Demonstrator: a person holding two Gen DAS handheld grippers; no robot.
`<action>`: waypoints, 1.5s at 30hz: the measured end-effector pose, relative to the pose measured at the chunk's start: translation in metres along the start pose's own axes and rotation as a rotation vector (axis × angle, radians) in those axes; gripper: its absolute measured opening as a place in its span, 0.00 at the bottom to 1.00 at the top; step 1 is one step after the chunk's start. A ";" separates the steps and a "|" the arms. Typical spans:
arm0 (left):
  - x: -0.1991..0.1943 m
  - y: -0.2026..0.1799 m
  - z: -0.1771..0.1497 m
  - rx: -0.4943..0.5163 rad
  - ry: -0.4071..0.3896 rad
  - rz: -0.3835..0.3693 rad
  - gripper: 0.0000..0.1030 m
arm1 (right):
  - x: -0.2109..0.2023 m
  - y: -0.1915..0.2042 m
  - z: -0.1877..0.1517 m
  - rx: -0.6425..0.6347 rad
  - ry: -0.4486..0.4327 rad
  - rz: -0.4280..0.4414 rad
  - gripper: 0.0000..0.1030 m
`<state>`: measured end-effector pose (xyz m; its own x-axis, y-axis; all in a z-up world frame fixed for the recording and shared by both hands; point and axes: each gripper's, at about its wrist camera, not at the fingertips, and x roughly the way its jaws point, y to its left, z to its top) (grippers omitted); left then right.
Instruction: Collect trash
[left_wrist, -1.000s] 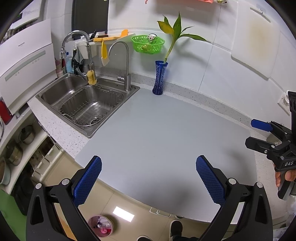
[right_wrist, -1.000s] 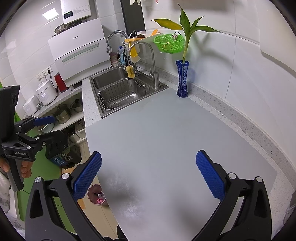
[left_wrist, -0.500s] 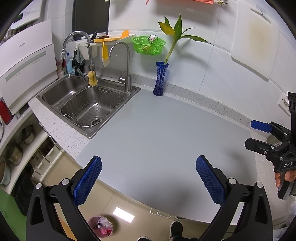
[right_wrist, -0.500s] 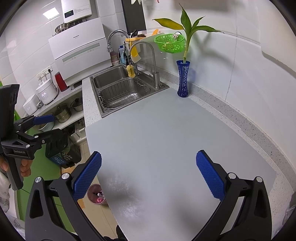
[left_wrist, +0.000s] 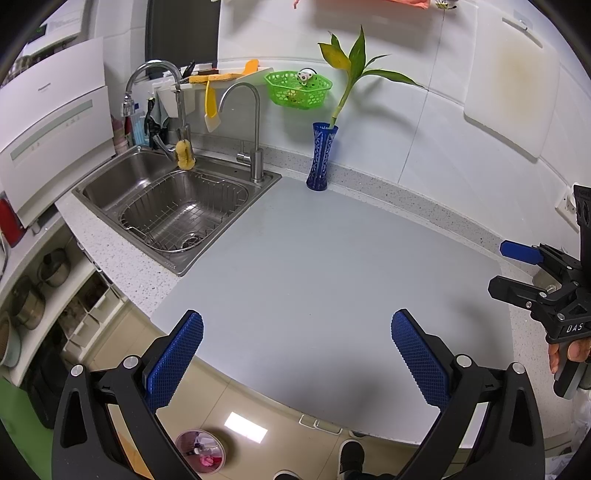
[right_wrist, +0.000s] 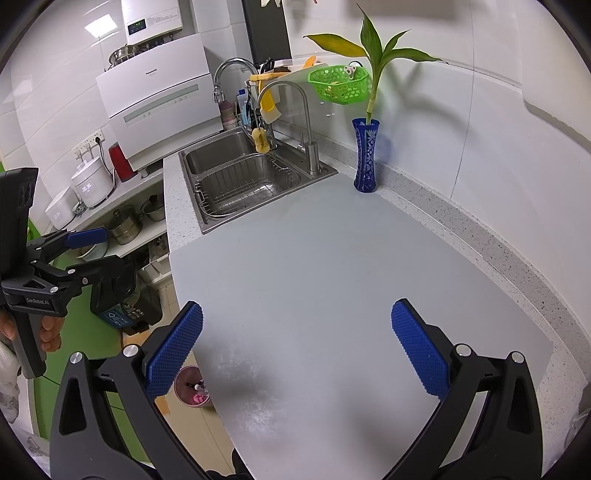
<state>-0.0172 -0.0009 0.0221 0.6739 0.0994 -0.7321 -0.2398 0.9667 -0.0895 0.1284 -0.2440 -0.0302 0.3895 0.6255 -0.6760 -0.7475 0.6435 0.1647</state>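
- Grippers: the left gripper (left_wrist: 295, 347) has its jaws spread wide with nothing between the blue pads; the right gripper (right_wrist: 295, 343) is just as wide and also holds nothing.
- Each shows in the other's view: the right gripper (left_wrist: 532, 273) at the far right edge of the left view, the left gripper (right_wrist: 74, 254) at the far left of the right view, both gripped by a hand.
- Both hover over the near edge of the tabletop (left_wrist: 332, 266), which is covered by a grey mat (right_wrist: 332, 277) reaching ahead of the jaws.
- Trash: a small round bin (left_wrist: 200, 451) stands on the floor below and just left of the left gripper, off the tabletop edge; pink scraps and a small white piece lie inside it. In the right view the bin (right_wrist: 192, 387) peeks out beside that gripper's left pad.
- Ahead and left of both grippers is a steel sink (left_wrist: 173, 206) with a wire basket in it.
- Farther ahead, against the wall, stands a blue vase (left_wrist: 320, 162) with a green plant; a green basket (left_wrist: 297, 88) hangs on the wall to its left.
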 end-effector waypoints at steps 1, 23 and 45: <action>0.001 0.000 0.000 0.000 0.001 0.000 0.95 | 0.000 0.000 0.000 0.000 0.000 0.000 0.97; 0.004 0.002 0.001 -0.001 -0.002 -0.003 0.95 | 0.005 -0.003 0.000 0.001 0.002 0.000 0.97; 0.004 0.003 0.004 -0.001 -0.004 -0.009 0.95 | 0.005 -0.002 0.001 -0.004 0.002 0.000 0.97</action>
<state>-0.0124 0.0029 0.0219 0.6790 0.0921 -0.7283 -0.2344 0.9674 -0.0961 0.1321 -0.2414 -0.0337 0.3882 0.6245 -0.6778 -0.7498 0.6416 0.1617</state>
